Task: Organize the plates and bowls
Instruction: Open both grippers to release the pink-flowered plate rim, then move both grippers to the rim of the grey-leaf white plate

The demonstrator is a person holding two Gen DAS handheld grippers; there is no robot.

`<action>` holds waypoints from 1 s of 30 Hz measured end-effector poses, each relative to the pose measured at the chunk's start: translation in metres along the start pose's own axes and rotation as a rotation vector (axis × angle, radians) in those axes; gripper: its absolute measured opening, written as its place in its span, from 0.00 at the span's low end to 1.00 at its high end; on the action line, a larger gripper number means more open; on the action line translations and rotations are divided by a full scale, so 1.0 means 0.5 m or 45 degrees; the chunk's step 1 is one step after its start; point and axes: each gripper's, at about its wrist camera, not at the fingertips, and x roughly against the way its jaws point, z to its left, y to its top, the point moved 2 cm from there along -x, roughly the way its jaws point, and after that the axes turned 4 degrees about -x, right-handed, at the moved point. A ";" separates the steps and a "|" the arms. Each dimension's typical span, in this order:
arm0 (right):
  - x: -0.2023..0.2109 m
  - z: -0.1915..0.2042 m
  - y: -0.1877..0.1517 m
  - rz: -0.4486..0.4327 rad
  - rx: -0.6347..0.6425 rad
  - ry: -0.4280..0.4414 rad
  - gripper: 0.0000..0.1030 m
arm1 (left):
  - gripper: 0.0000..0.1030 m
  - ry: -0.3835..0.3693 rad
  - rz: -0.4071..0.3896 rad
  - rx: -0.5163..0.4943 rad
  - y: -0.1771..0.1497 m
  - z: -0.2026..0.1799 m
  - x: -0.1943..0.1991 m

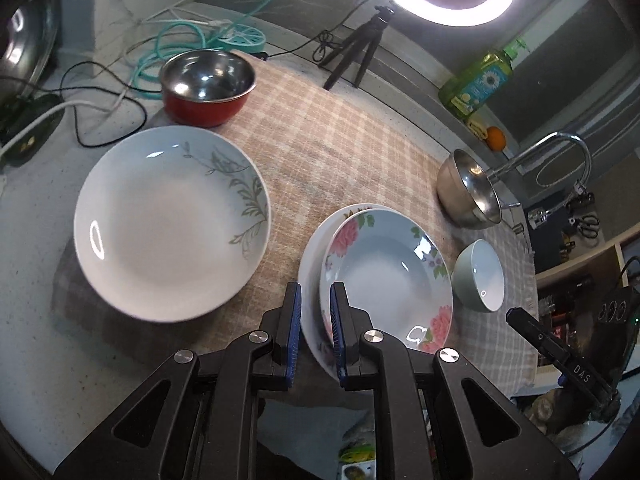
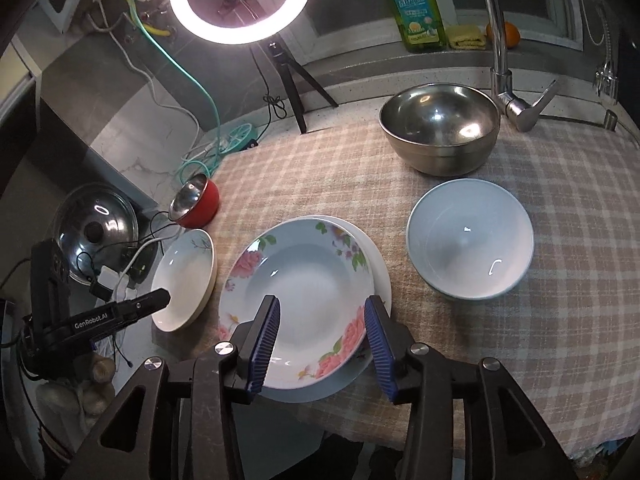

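Note:
A pink-flowered plate [image 2: 304, 288] lies stacked on a plain white plate [image 2: 380, 276] near the cloth's front edge. My right gripper [image 2: 322, 320] hovers open over its near rim, pads clear of it. My left gripper [image 1: 317, 312] is shut and empty, above the left rim of that stack [image 1: 388, 276]. To its left lies a white plate with a leaf print [image 1: 172, 224]. A red bowl with a steel inside [image 1: 208, 88] stands behind that. A large steel bowl [image 2: 440, 128] and a pale ceramic bowl [image 2: 470, 240] stand on the right.
A checkered cloth [image 2: 560, 280] covers the counter. At the back are a ring light on a tripod [image 2: 296, 92], cables [image 1: 168, 40], a faucet [image 2: 500, 60], a green detergent bottle [image 2: 416, 4] and an orange [image 2: 508, 34]. A pot lid [image 2: 96, 232] lies far left.

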 end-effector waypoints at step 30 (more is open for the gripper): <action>-0.279 0.260 0.049 0.363 0.067 0.133 0.39 | 0.13 0.180 -0.057 0.251 0.047 0.340 0.033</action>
